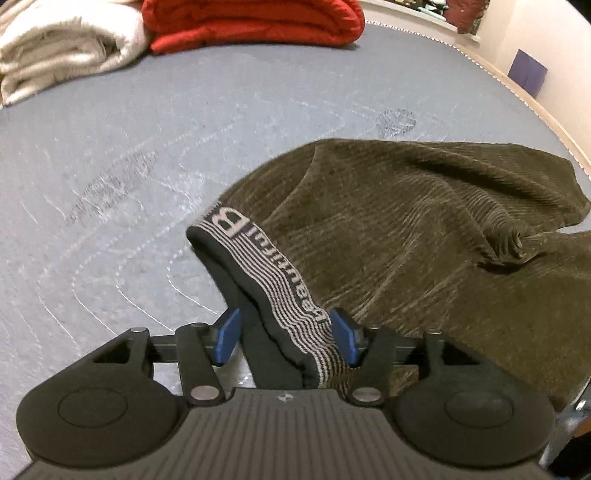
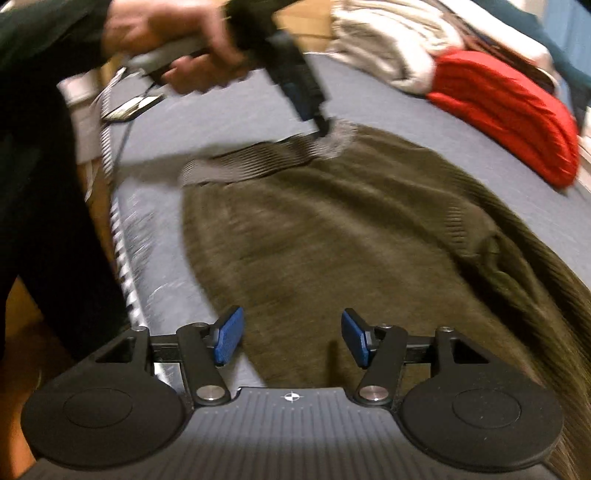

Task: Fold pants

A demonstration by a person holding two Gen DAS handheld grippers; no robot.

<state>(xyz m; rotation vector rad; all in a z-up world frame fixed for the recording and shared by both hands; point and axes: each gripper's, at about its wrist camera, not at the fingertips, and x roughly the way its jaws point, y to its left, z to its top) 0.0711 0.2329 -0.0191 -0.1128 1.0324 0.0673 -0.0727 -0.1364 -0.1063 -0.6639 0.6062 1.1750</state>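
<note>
Olive corduroy pants (image 1: 424, 229) lie spread on a grey-blue mattress (image 1: 147, 147). Their striped grey waistband (image 1: 258, 258) with lettering runs up between the blue pads of my left gripper (image 1: 286, 325). The jaws stand wide and the band hangs loosely between them, not pinched. In the right wrist view, a hand (image 2: 177, 33) holds the left gripper (image 2: 321, 125) at the far end of the waistband (image 2: 240, 166). My right gripper (image 2: 291, 328) hovers open over the near part of the pants (image 2: 332, 240), nothing between its pads (image 2: 229, 336). This view is motion-blurred.
A folded red garment (image 1: 255, 22) and a cream one (image 1: 62, 48) sit at the far side of the mattress. The mattress edge (image 2: 122, 240) runs down the left of the right wrist view, with a dark sleeve beside it. A flat dark device (image 2: 129, 107) with a cable lies near that edge.
</note>
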